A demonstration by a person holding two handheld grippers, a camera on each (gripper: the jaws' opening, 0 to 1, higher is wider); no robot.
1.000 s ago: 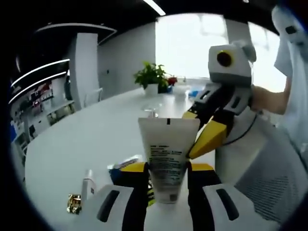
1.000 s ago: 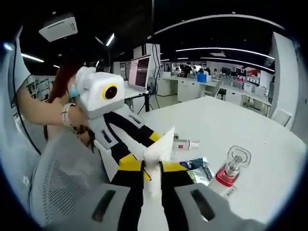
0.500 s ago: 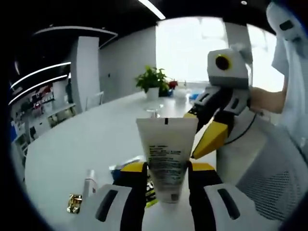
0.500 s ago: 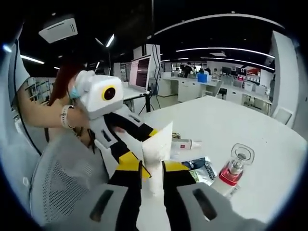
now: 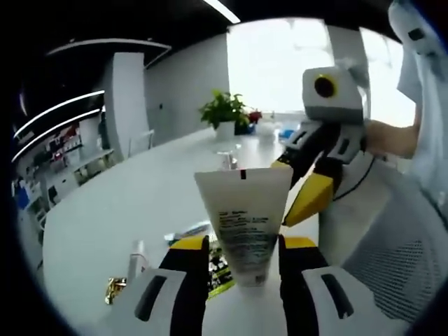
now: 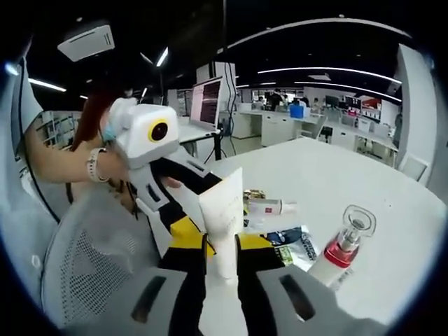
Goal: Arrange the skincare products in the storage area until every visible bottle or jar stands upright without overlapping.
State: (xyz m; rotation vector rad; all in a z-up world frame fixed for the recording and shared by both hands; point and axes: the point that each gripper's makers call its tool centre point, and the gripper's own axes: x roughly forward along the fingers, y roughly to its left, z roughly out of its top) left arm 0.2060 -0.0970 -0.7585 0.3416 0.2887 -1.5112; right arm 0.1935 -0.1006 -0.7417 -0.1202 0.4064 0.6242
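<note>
Tube (image 5: 243, 224), white, flat-ended, printed, pinched by both tools.

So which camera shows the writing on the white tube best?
The left gripper view. There the white tube faces the camera flat, so its printed text shows, held between the left gripper jaws. The right gripper view catches the tube nearly edge-on, with no readable print.

White table (image 6: 329, 175), bottle (image 6: 341, 250), sachets (image 6: 290, 245)
</note>
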